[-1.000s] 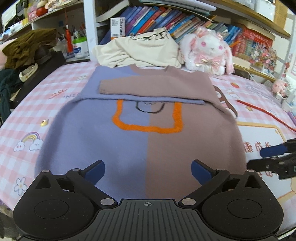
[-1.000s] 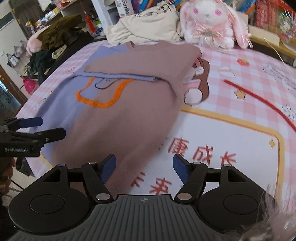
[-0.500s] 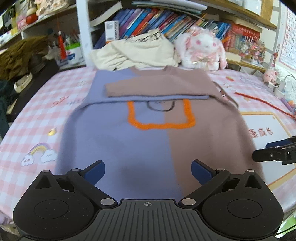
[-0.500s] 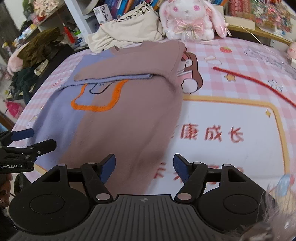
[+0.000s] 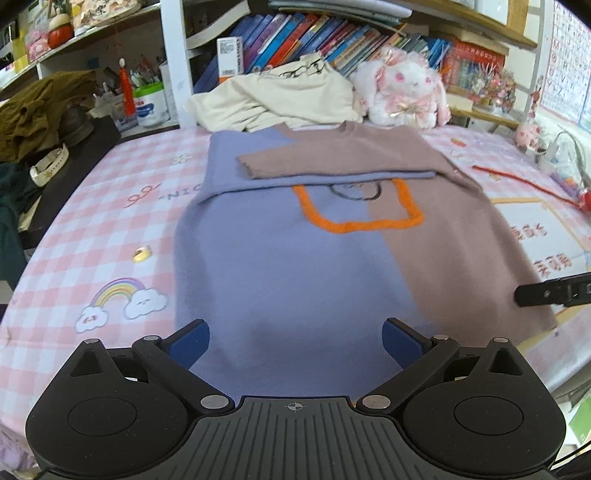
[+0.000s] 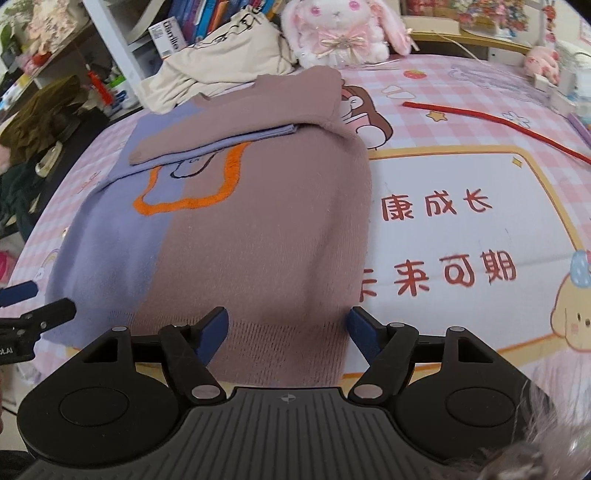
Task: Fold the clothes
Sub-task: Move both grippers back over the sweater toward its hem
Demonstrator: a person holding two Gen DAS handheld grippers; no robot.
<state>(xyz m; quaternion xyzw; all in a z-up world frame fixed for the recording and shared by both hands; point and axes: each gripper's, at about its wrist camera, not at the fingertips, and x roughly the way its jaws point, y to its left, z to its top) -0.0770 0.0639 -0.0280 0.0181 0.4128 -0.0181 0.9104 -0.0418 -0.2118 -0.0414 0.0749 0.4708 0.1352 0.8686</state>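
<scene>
Closer in than a second ago: both sets of jaws spread wide, gripping nothing. Left gripper (image 5: 295, 338) over the sweater (image 5: 314, 258) hem's purple side, right gripper (image 6: 288, 325) straddling its brown corner. Sleeves folded across chest; bottom-up fold likely next.

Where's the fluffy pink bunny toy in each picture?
Left wrist view: the bunny sits near the top, right of centre, behind the sweater.
Right wrist view: the bunny is at the top edge, just right of centre.
Shared landmark: the cream garment heaped just left of the bunny in both views.
</scene>
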